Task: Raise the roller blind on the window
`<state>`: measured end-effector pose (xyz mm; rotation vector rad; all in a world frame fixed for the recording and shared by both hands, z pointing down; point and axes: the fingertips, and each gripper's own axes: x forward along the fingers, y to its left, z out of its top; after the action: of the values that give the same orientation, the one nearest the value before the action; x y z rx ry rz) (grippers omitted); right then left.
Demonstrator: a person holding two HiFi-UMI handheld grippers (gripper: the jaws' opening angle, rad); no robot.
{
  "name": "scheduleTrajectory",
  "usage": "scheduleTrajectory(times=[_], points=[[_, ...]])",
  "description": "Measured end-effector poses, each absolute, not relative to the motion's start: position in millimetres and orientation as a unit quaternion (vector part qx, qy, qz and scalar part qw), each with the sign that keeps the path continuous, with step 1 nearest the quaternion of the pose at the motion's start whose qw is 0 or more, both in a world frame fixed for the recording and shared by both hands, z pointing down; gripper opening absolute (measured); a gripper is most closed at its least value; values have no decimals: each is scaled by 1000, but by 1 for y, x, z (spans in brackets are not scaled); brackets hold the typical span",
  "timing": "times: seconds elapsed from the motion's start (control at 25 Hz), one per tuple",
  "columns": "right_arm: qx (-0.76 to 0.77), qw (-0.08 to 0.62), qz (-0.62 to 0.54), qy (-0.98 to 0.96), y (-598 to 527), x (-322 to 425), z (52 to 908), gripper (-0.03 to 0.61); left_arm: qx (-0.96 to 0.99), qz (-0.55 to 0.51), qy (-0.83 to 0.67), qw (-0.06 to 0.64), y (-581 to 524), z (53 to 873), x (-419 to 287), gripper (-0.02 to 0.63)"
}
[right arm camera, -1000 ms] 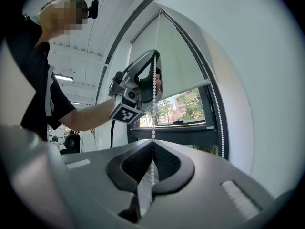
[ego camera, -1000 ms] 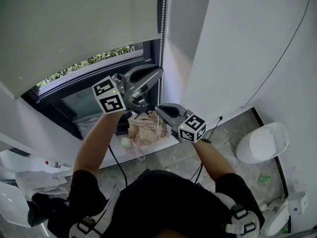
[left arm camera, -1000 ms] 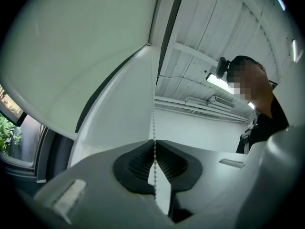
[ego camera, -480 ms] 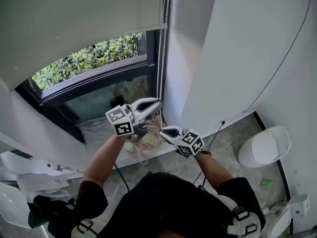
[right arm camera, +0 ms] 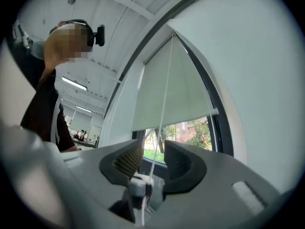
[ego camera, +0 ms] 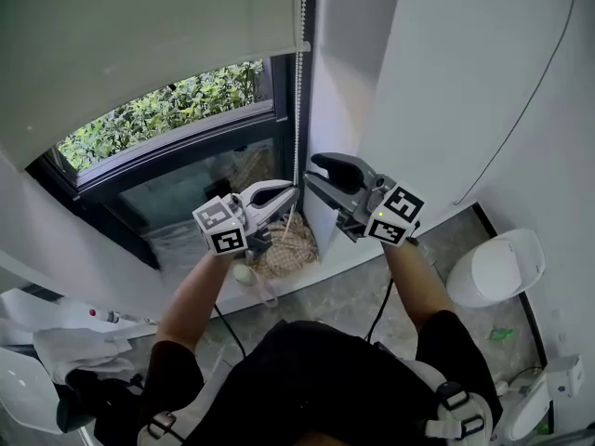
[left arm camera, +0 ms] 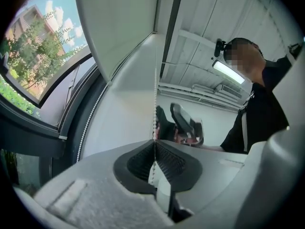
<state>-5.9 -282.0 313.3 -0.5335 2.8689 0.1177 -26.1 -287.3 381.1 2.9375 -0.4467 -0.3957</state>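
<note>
Blind point(ego camera: 139, 54) is hanging part-raised above both grippers, with its chain point(ego camera: 297, 100) running down along its right edge. Left gripper point(ego camera: 292, 191) is pinching the chain in closed jaws. Right gripper point(ego camera: 310, 173) is sitting just above it; its jaws have just been opening, and the chain is passing loose between them.

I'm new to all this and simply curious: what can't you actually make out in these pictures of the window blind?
- Top of the pale grey fabric roller blind: cut off by the head view's upper edge.
- Lower end of the white bead chain: lost behind the left tongs, head view.
- What the tan woven bundle is: half covered by those tongs, head view.
</note>
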Motion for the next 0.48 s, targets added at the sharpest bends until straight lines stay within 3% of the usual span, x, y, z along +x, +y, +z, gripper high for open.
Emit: scheduleTrajectory(times=[0.48], points=[[-156,198,26,967,-300,-31,219,103,979,-128,-150,52,-279,387,-30,8]])
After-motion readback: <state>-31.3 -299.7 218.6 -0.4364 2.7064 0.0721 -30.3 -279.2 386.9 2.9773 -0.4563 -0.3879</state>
